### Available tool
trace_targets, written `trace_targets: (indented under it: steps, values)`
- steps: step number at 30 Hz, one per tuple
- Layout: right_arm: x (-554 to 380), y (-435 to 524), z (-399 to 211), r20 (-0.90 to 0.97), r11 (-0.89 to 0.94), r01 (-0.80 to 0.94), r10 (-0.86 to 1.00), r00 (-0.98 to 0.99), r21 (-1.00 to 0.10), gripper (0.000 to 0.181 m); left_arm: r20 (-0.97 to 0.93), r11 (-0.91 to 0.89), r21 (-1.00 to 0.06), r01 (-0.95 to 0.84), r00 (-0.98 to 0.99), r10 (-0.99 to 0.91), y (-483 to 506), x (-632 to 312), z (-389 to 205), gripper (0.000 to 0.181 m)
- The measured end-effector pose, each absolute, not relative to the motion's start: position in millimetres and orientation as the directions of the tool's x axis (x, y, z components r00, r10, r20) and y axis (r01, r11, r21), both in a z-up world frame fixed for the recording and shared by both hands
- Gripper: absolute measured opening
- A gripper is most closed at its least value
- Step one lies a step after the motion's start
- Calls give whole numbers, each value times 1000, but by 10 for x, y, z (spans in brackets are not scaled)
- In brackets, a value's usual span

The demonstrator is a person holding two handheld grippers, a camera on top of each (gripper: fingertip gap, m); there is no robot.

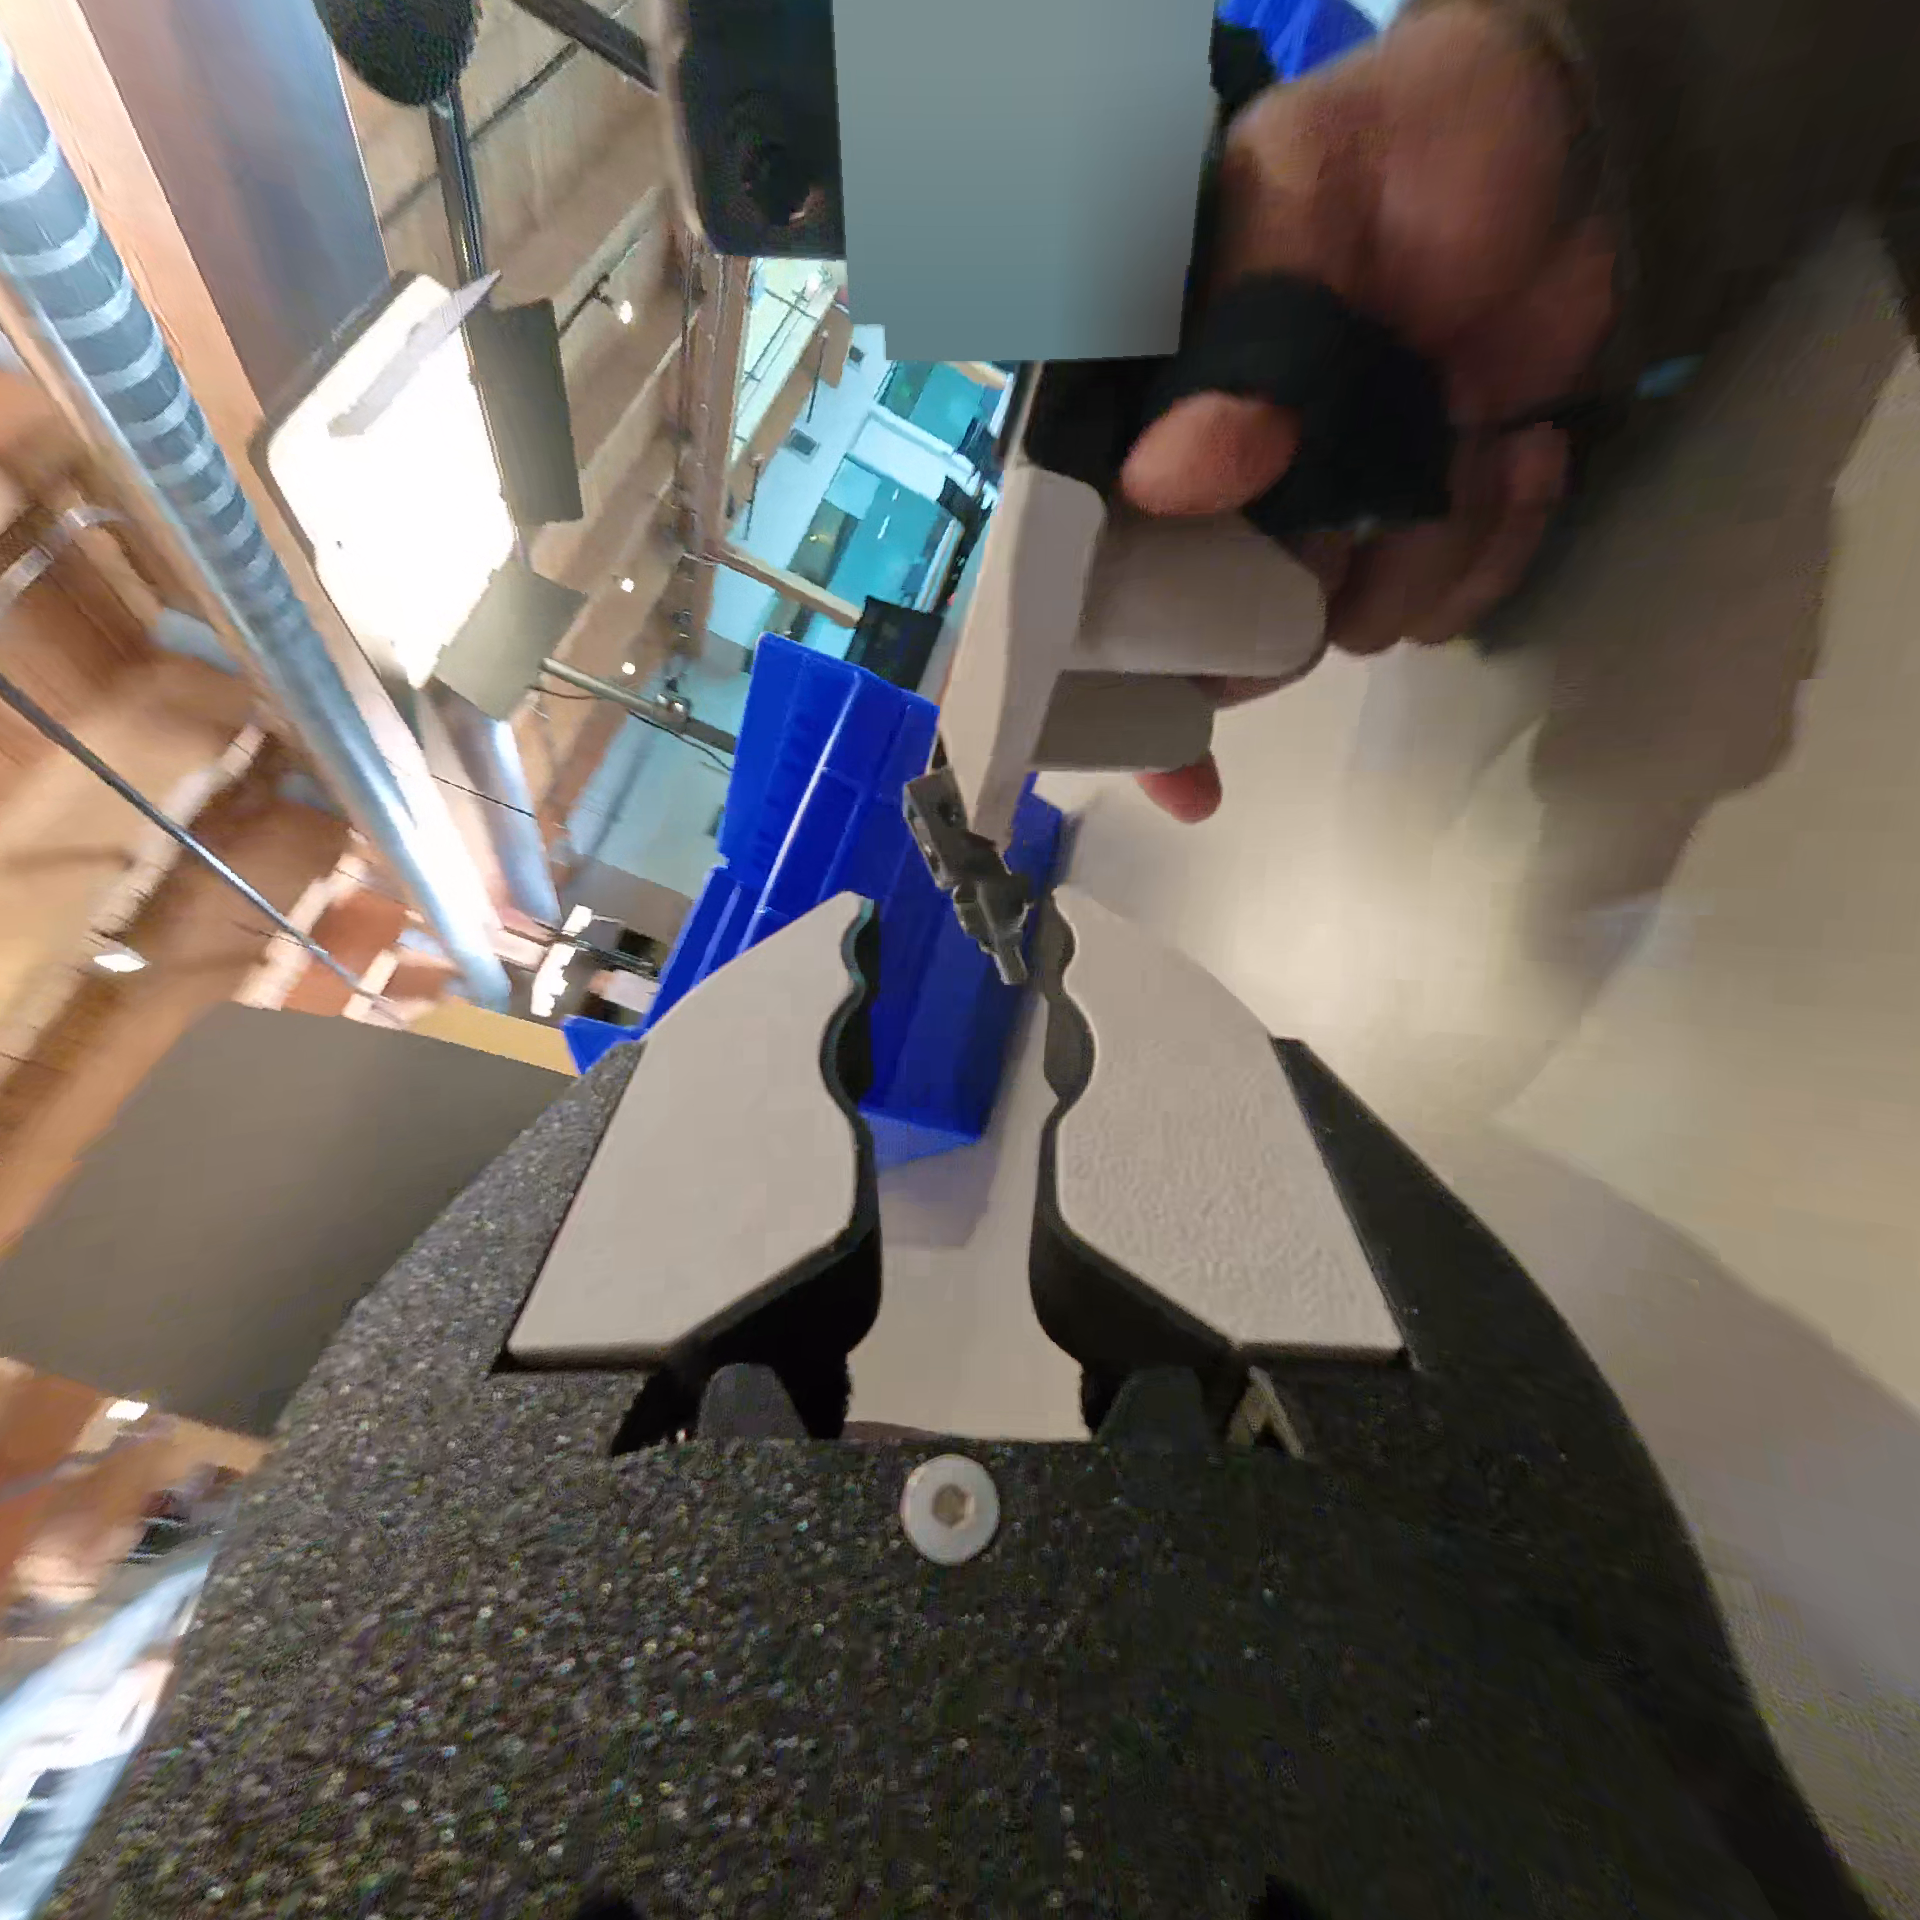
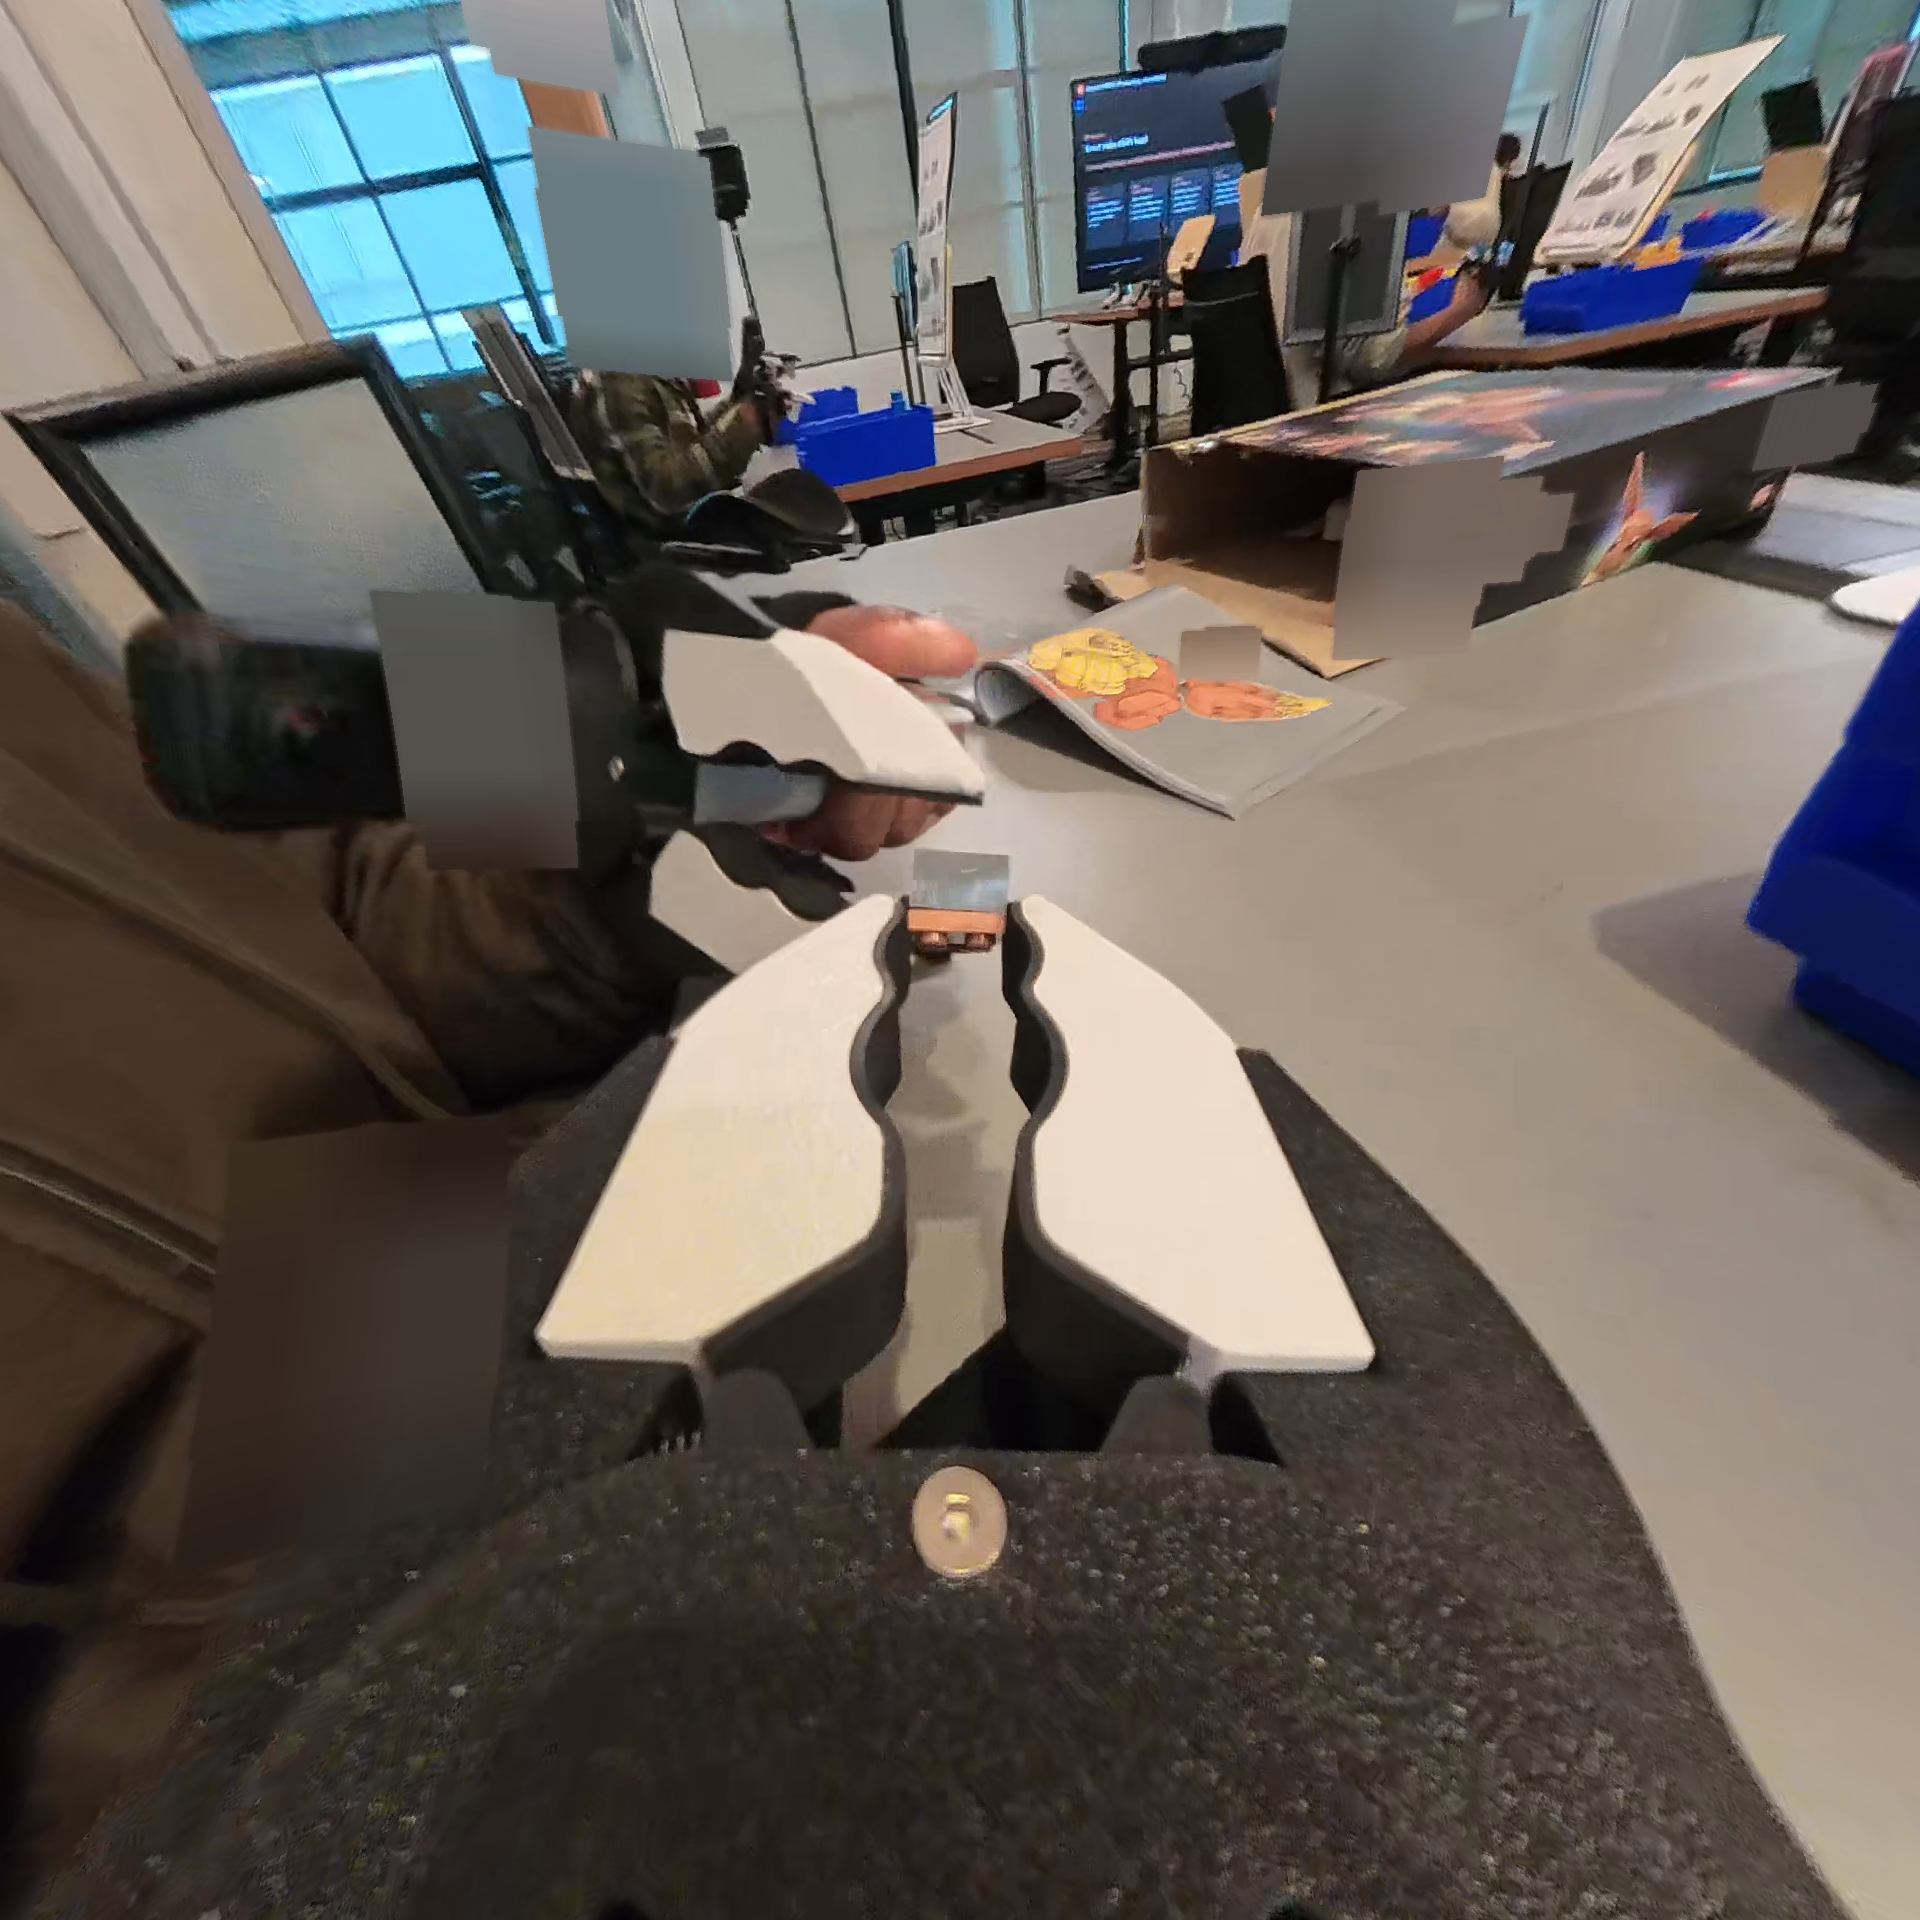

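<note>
Here, right tool (image 2: pixel 956 914) pinching small brick piece (image 2: pixel 958 902) at its tips, left tool (image 1: pixel 961 920) narrowly parted, empty.

A grey bench (image 2: pixel 1455 935) is filling the right half of the right wrist frame. An open booklet (image 2: pixel 1174 707) is lying at centre, a cardboard box (image 2: pixel 1247 520) is lying above it, and a blue bin (image 2: pixel 1860 862) is sitting at the right edge.

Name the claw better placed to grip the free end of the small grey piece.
Left, probably: the left claw is open and empty, with the small grey piece right at its tips; the right claw is shut on its other end.
</note>
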State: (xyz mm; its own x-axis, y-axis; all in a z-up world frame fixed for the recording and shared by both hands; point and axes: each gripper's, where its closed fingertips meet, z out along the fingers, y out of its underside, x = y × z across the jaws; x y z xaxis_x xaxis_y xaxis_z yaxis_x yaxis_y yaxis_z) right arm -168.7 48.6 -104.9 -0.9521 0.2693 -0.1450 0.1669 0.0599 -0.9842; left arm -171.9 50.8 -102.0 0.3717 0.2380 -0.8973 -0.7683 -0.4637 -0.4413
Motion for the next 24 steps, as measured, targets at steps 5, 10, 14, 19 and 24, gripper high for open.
trace_targets:
  steps: [5, 10, 14, 19, 24]
  values:
    - [-1599, 424, -1066, -198, 65, 216, 207, -958, -974, 17, -975, -536, -212, -818, 140, 172, 547, -1690, -1018, 30]
    - [-1570, 391, -1088, -201, 82, 220, 194, -960, -972, 17, -991, -566, -113, -816, 48, 128, 571, -1693, -1050, 24]
    - [-1558, 384, -1112, -140, 114, 166, 202, -969, -980, 17, -968, -541, -251, -803, 203, 147, 548, -1684, -1081, 20]
    - [-1523, 388, -1146, -62, 169, 93, 180, -982, -981, 17, -903, -485, -422, -766, 402, 152, 541, -1640, -1117, 17]
    - [-1562, 448, -1265, 52, 282, 6, 198, -979, -959, 17, -771, -435, -603, -669, 628, 103, 555, -1591, -1243, 16]
